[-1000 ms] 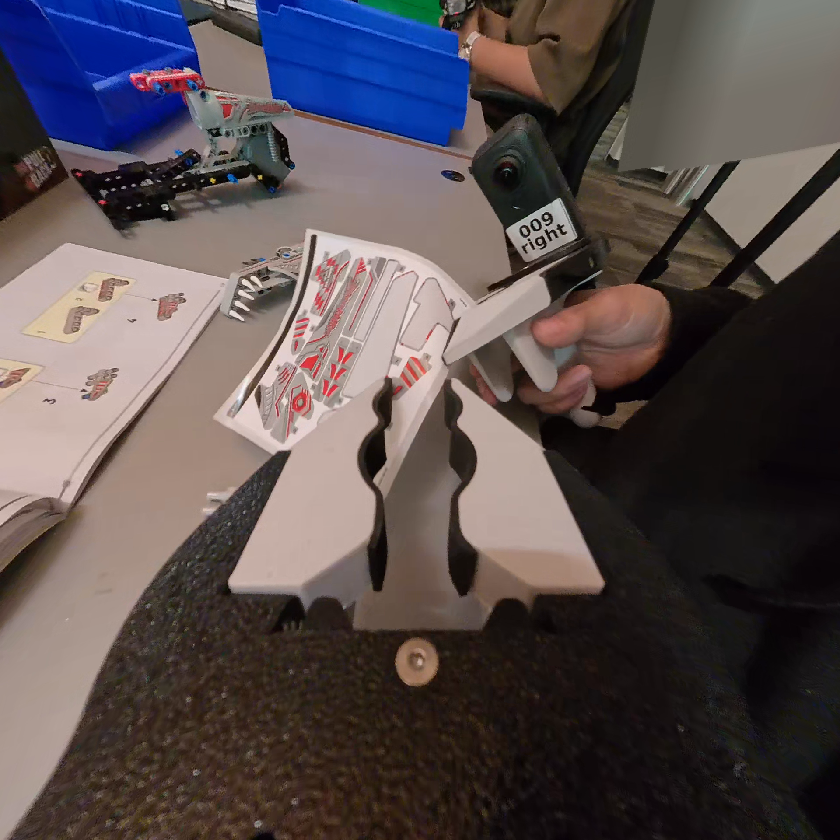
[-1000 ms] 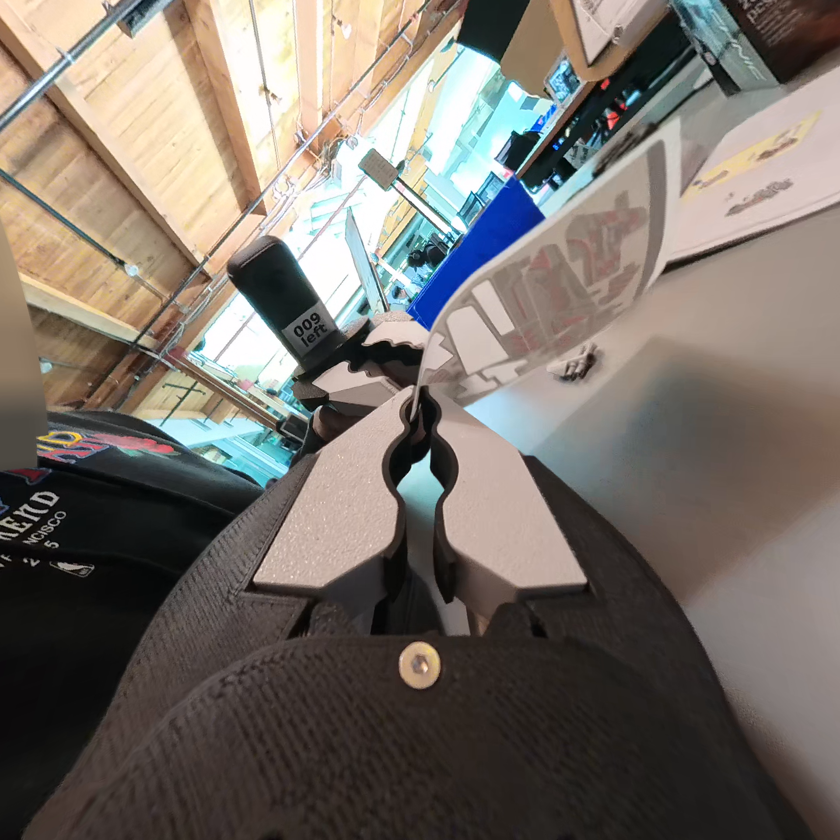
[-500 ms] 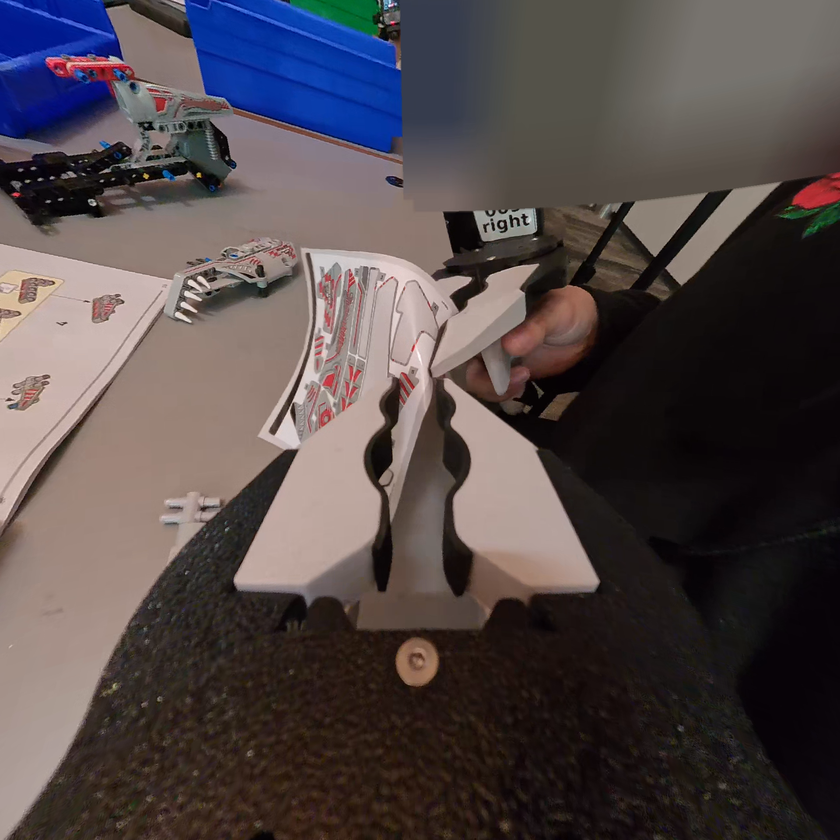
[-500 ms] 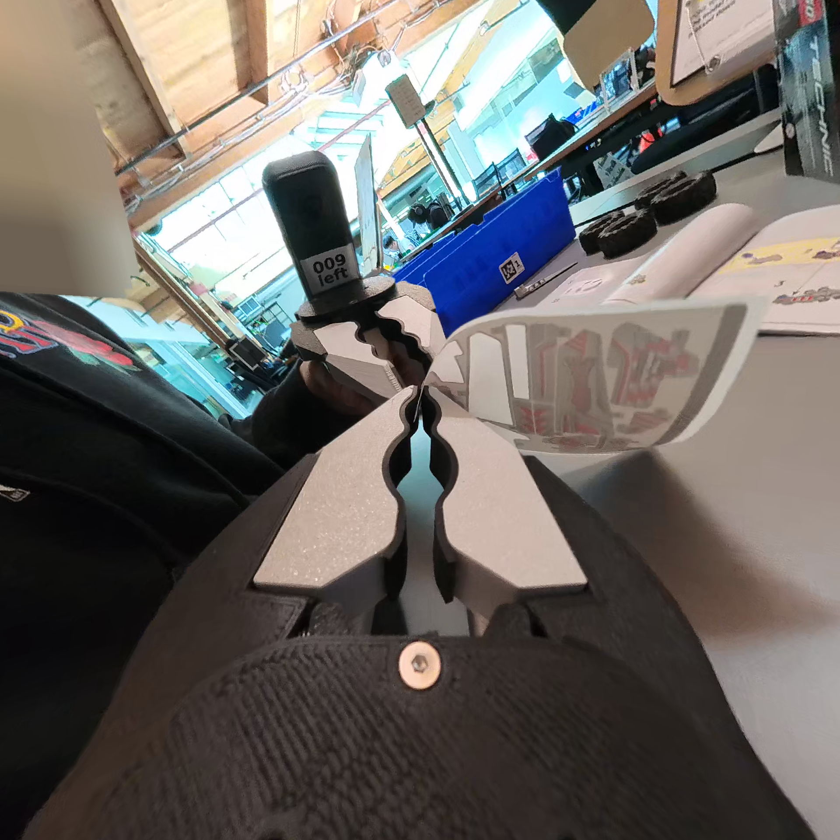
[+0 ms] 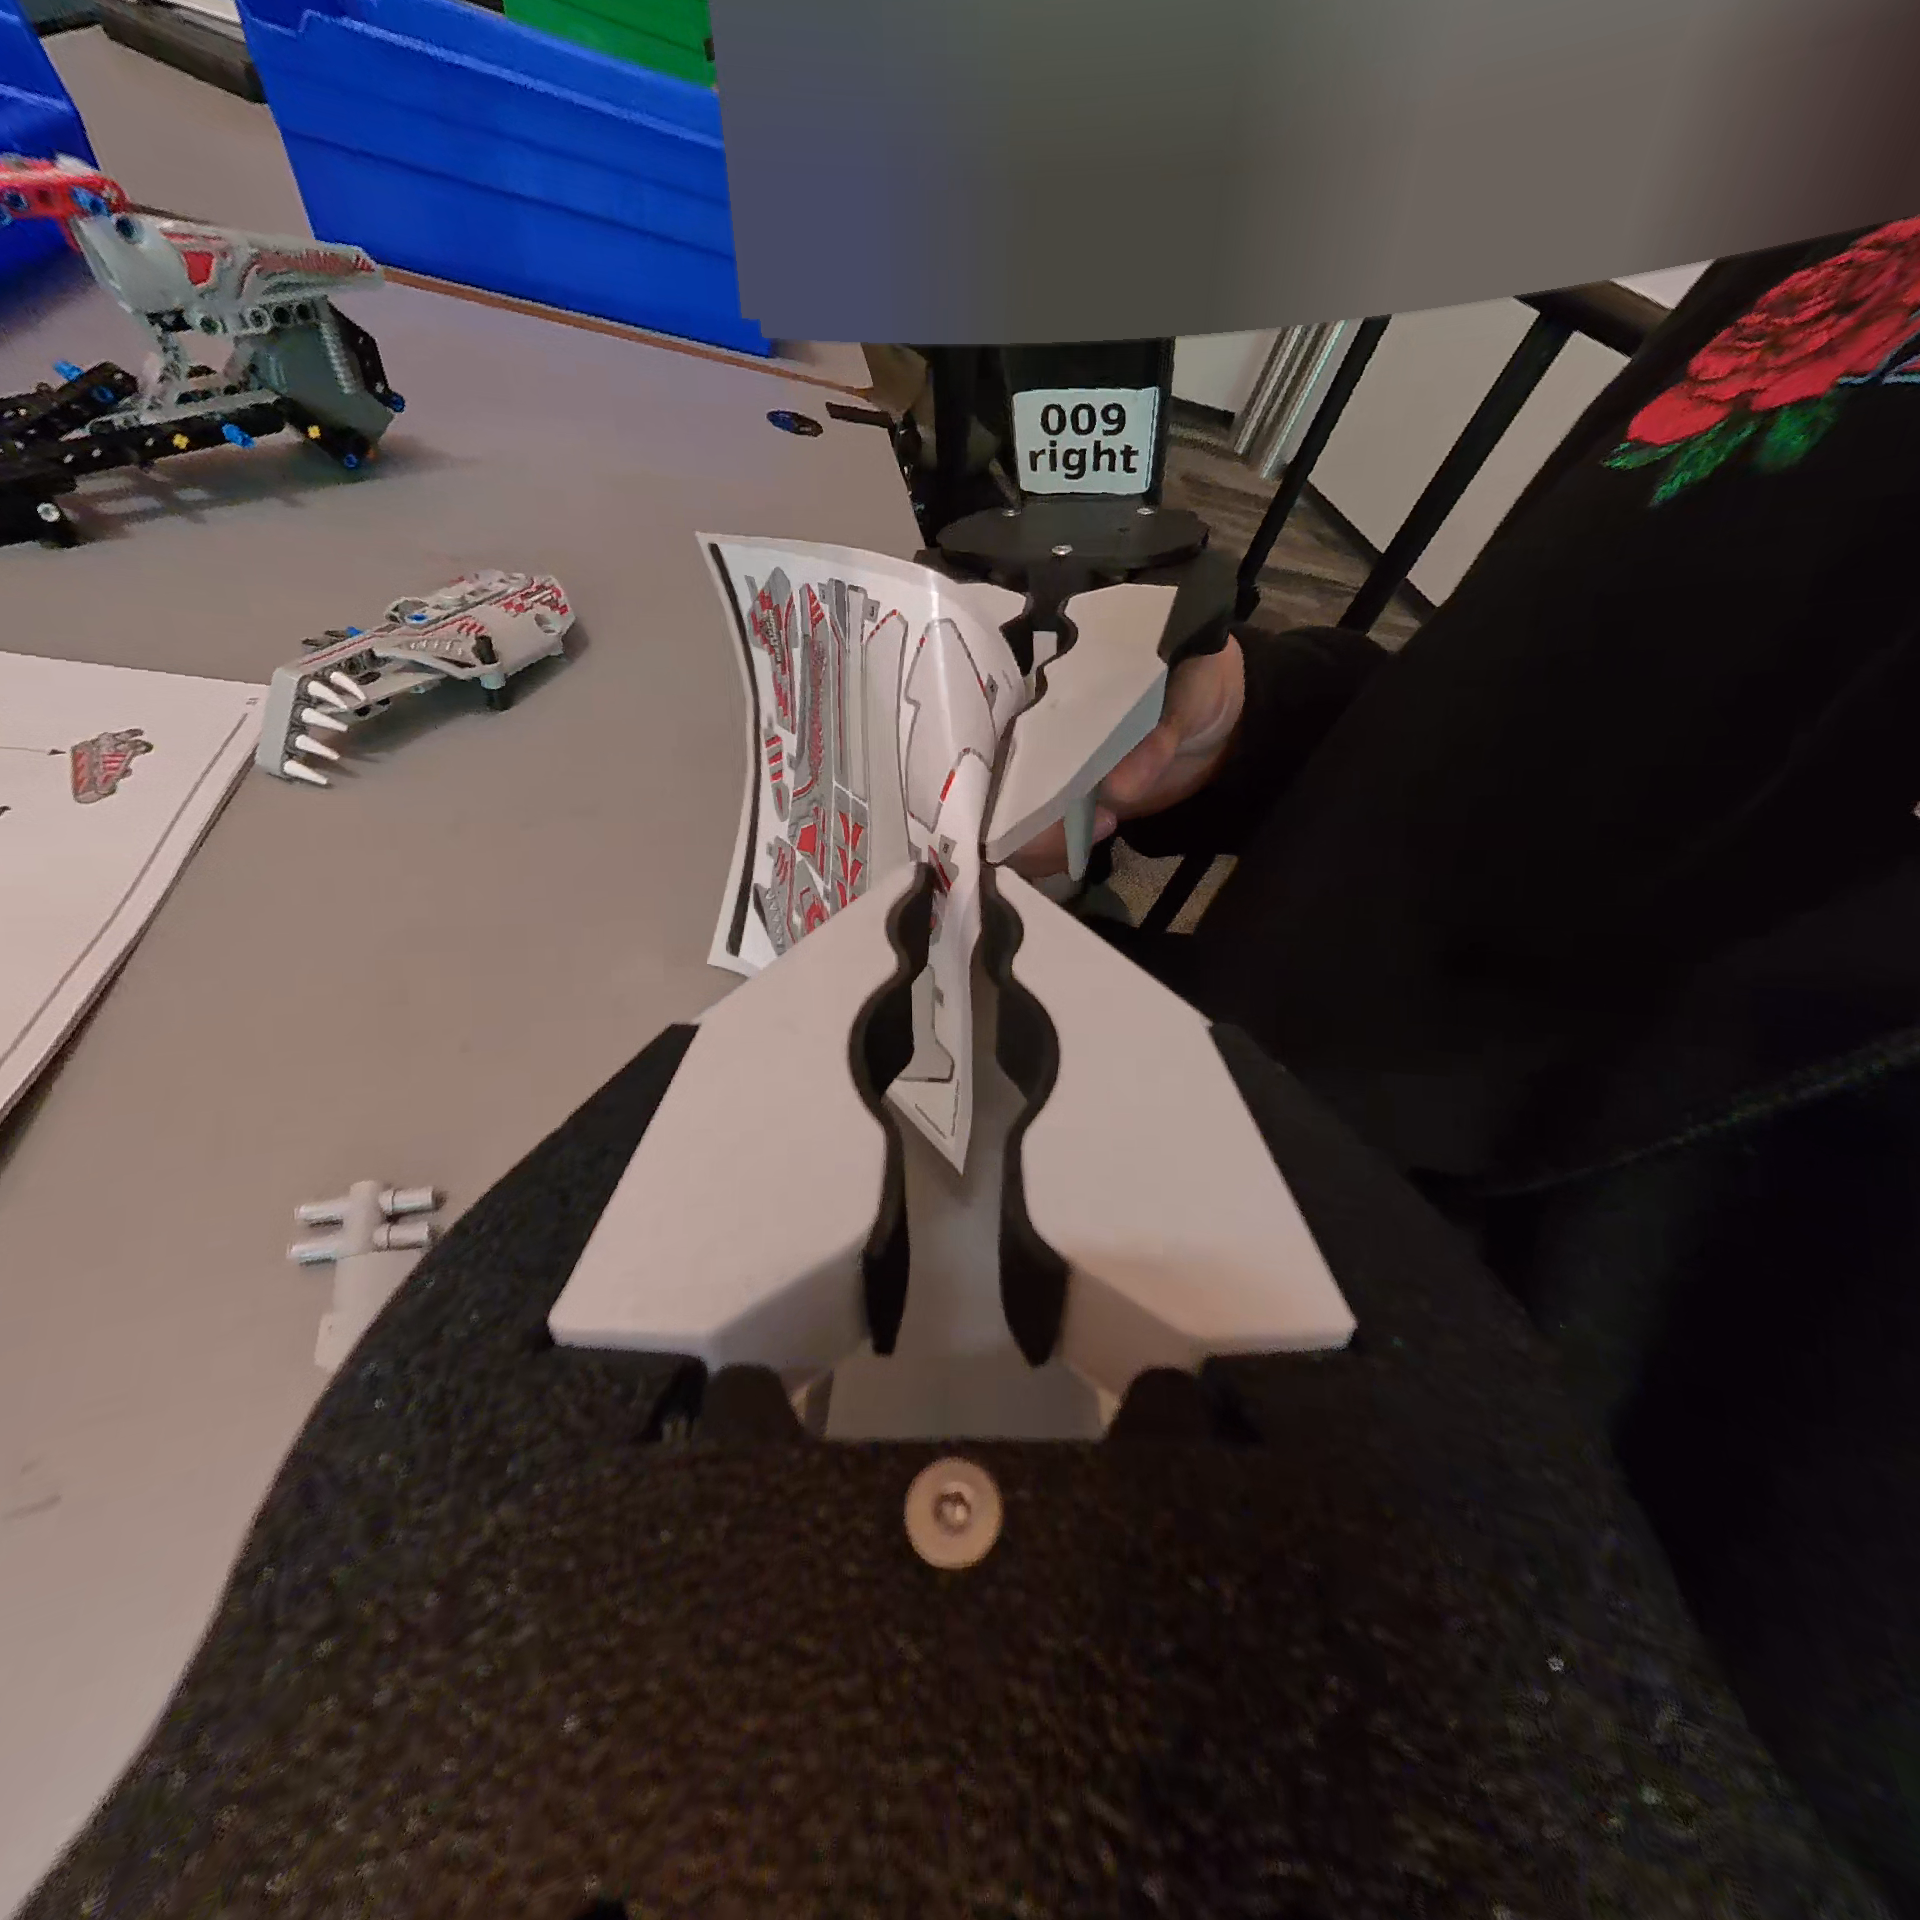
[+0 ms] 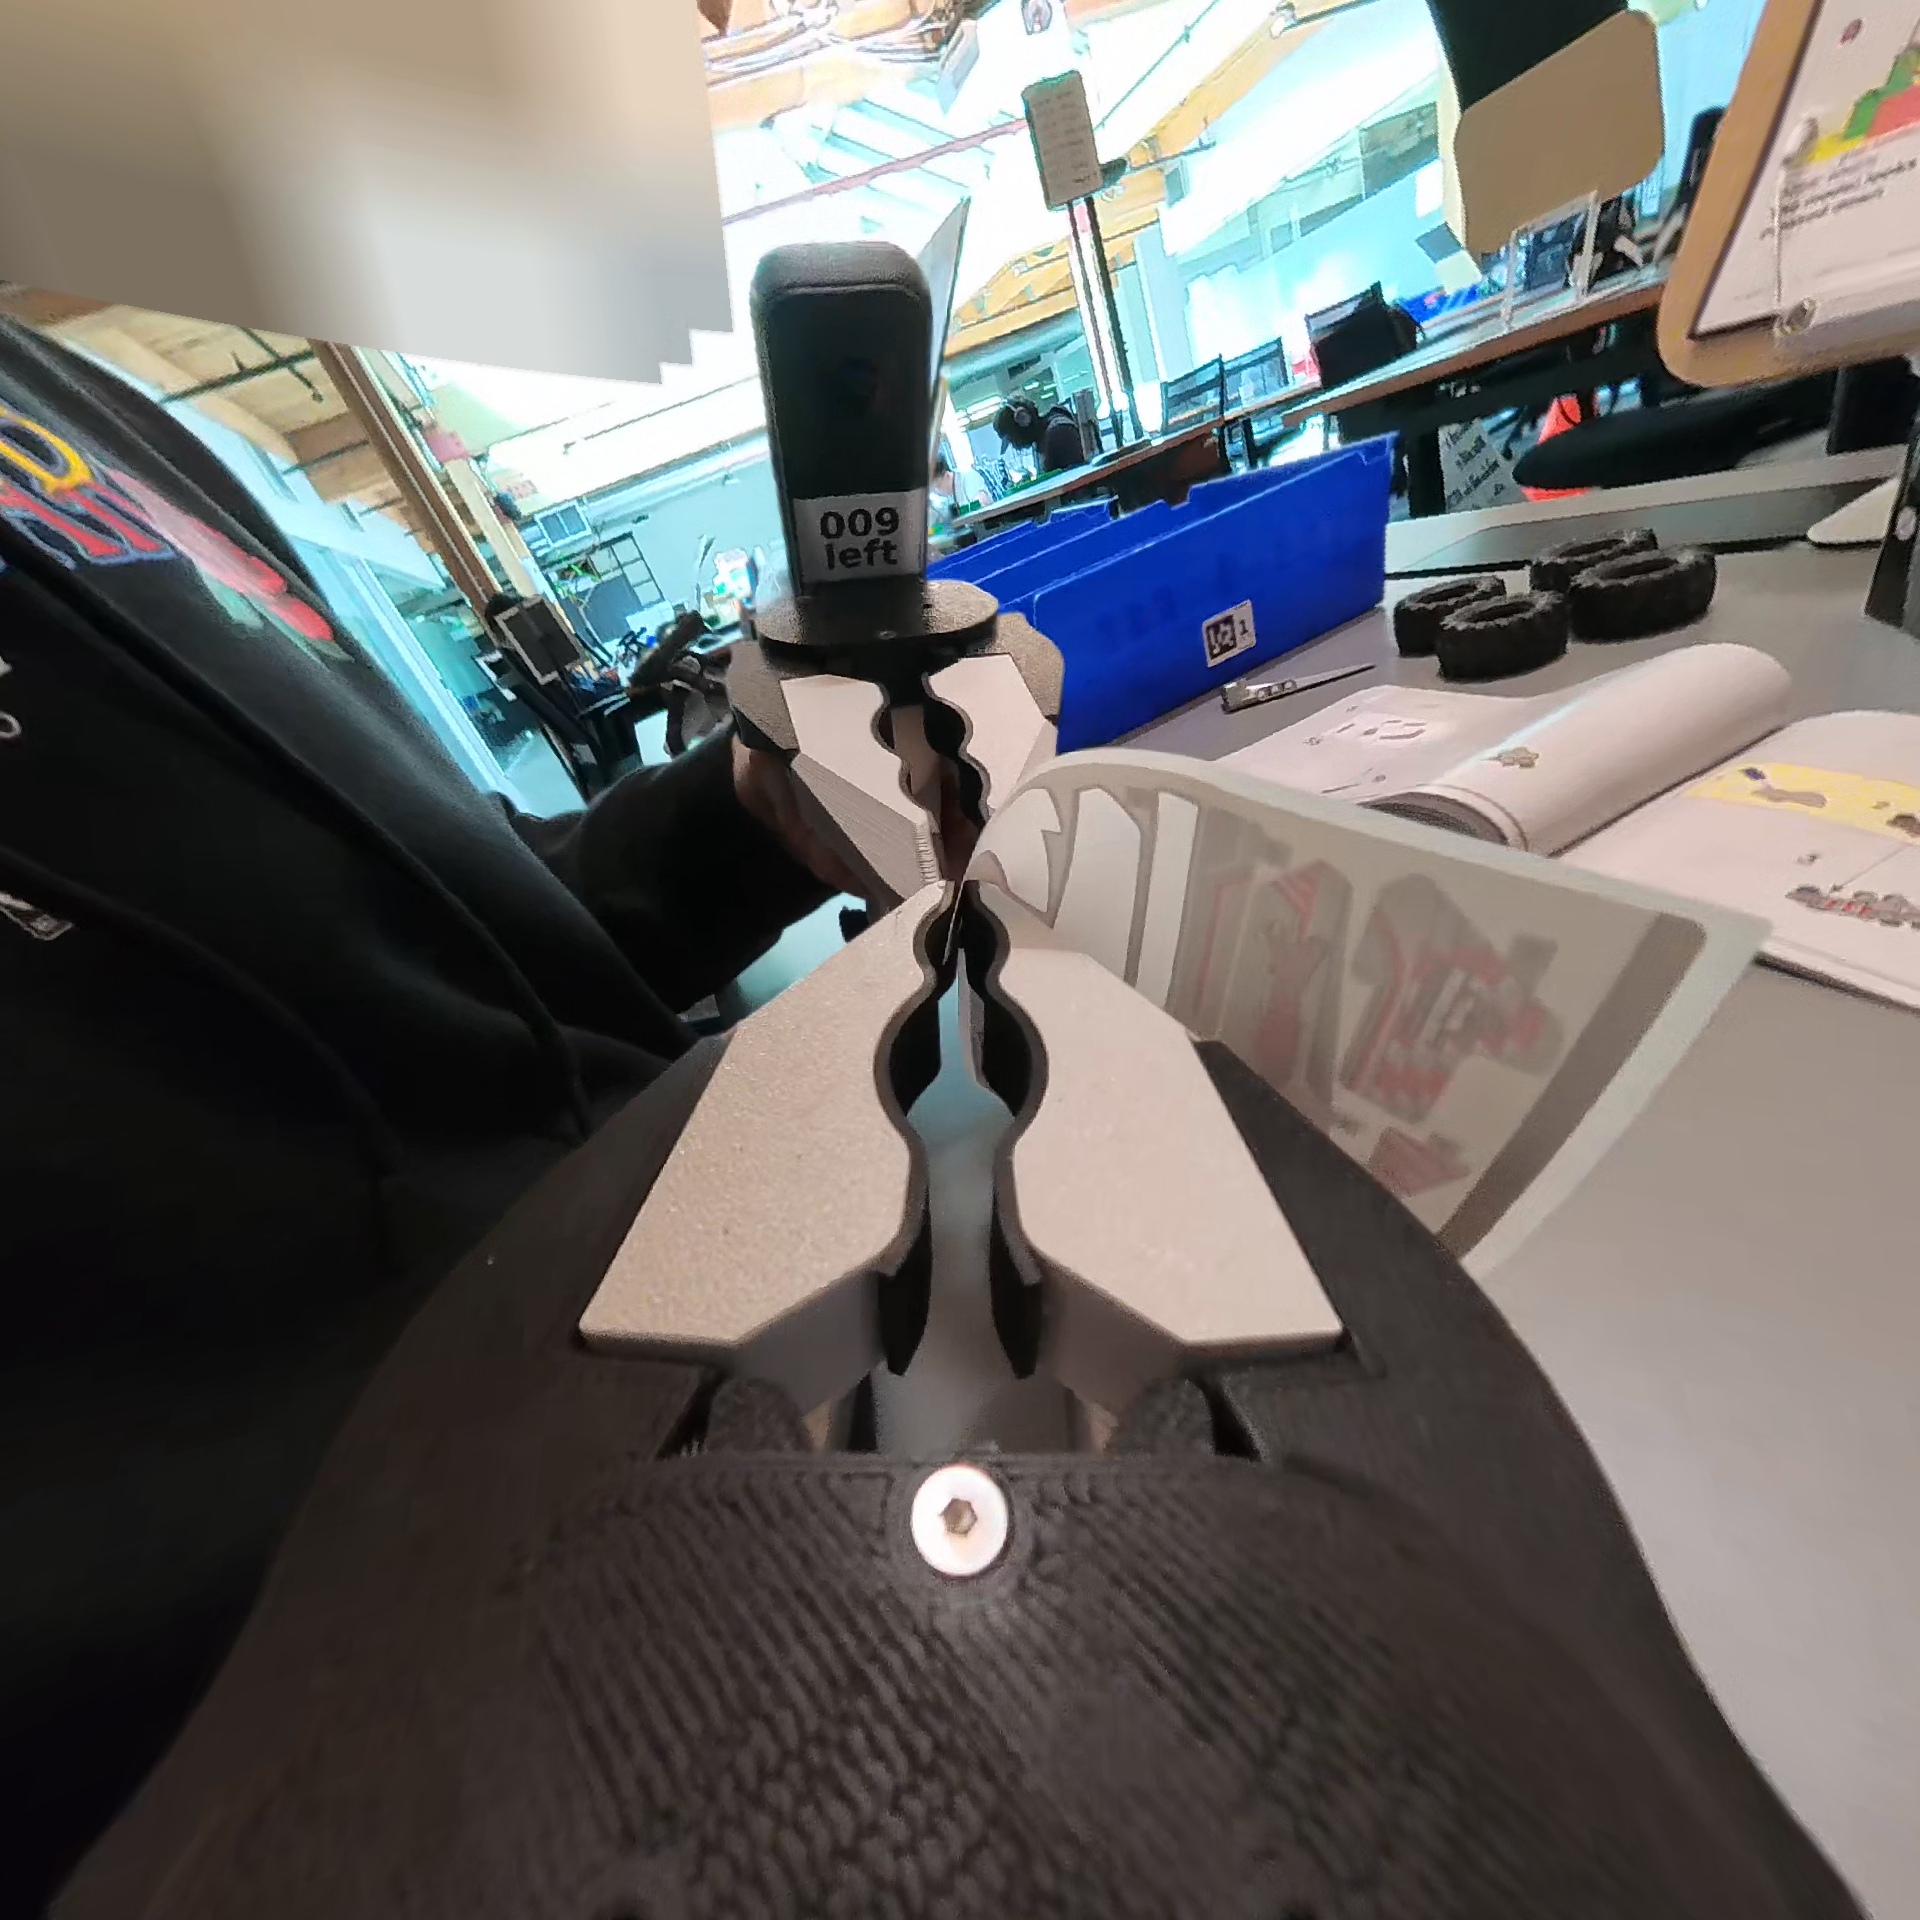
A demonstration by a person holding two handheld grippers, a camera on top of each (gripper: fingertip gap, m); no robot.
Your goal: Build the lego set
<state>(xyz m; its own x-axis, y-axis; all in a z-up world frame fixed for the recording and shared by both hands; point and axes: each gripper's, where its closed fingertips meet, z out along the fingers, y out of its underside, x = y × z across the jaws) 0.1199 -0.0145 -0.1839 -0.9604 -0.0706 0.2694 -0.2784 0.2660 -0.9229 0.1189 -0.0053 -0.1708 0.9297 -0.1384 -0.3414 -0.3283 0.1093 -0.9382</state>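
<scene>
Because the sticker sheet [image 5: 831, 748] is thin, glossy paper, it looks nearly weightless and floppy, apt to crease or slip, so I judge its blank margin the safest hold, clear of the printed decals. It hangs curled above the grey table [image 5: 520, 935], off the surface. Both claws pinch one edge: the left gripper [image 5: 951, 883] is clamped on it at the tips, and the right gripper [image 6: 948, 902] is closed on it too. Lego sub-assemblies [image 5: 416, 665] lie well apart.
</scene>
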